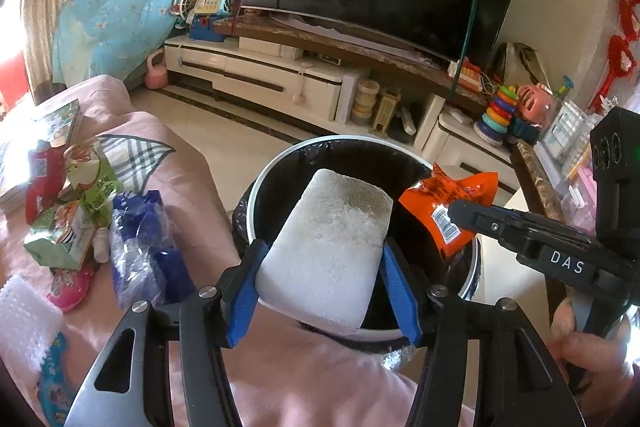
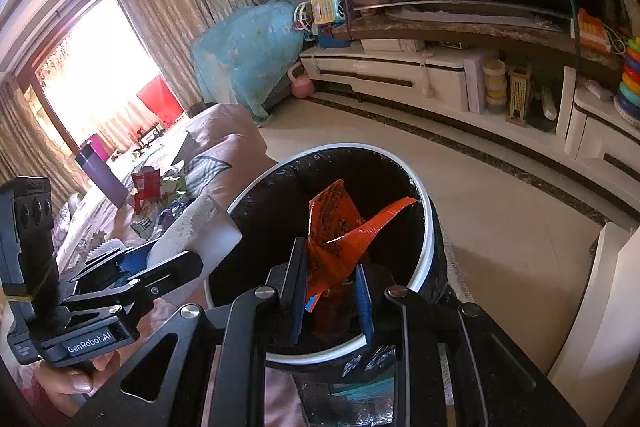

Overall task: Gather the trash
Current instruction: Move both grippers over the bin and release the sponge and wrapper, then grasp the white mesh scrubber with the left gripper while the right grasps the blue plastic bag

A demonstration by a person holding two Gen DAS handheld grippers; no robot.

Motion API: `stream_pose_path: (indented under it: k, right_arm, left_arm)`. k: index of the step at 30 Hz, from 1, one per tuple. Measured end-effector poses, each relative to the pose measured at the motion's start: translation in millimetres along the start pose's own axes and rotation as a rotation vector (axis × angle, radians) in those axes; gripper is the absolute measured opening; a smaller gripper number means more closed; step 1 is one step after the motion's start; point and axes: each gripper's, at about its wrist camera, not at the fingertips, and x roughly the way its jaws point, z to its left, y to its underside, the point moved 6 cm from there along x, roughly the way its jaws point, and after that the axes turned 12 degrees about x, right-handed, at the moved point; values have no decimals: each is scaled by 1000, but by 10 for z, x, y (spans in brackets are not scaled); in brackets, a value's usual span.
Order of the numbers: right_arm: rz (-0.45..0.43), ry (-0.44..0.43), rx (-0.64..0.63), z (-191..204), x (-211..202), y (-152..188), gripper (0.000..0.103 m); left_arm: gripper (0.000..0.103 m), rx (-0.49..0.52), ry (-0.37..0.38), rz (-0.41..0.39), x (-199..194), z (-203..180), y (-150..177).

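Note:
My left gripper [image 1: 320,287] is shut on a white foam block [image 1: 328,243] and holds it over the near rim of a round trash bin [image 1: 280,157] lined with a black bag. My right gripper [image 2: 332,301] is shut on an orange snack wrapper [image 2: 340,231] and holds it over the bin's opening [image 2: 424,227]. In the left wrist view the wrapper [image 1: 444,203] hangs at the bin's right side from the right gripper [image 1: 472,215]. In the right wrist view the foam block [image 2: 192,227] and left gripper [image 2: 160,267] are at the left.
More trash lies on the pink sofa cover [image 1: 192,195] at the left: green cartons [image 1: 64,231], a red packet [image 1: 44,179], a blue plastic bag [image 1: 144,247], a pink item [image 1: 68,287], white foam [image 1: 24,323]. A TV cabinet [image 1: 256,75] with toys stands across the tiled floor [image 2: 500,207].

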Motion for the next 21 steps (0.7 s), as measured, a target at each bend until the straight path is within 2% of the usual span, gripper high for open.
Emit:
stream_pose_path:
  k: [2,3,4,5,6,14,18,21]
  right_arm:
    - [4,2,-4,2,14,-16,24]
    - [8,4,-4,-3,27,-25,30]
    - [12,5,0,-14,37,-35,45]
    - [16,4,10,-28,43,-42,54]
    - [16,1,16,-36,49,-57,66]
    - [-6,-21,27,23,-65,-15,74]
    - [-23,-47,38,128,-128,64,94]
    - [-32,-64,41,243,-159,153,99]
  left_arm:
    - [62,-4,6,4,33,-6,-13]
    - [65,-7,8,8,45,-3,-15]
    - [67,-12,10,11,54,4,-13]
    - [73,-17,7,13,49,0,-13]
    - [76,-22,3,8,34,16,-9]
    - [79,-47,-27,-14,-253,113,225]
    - [80,-44,-44,-24,-472,136,450]
    - [80,-56,-59,-25,-644,178,625]
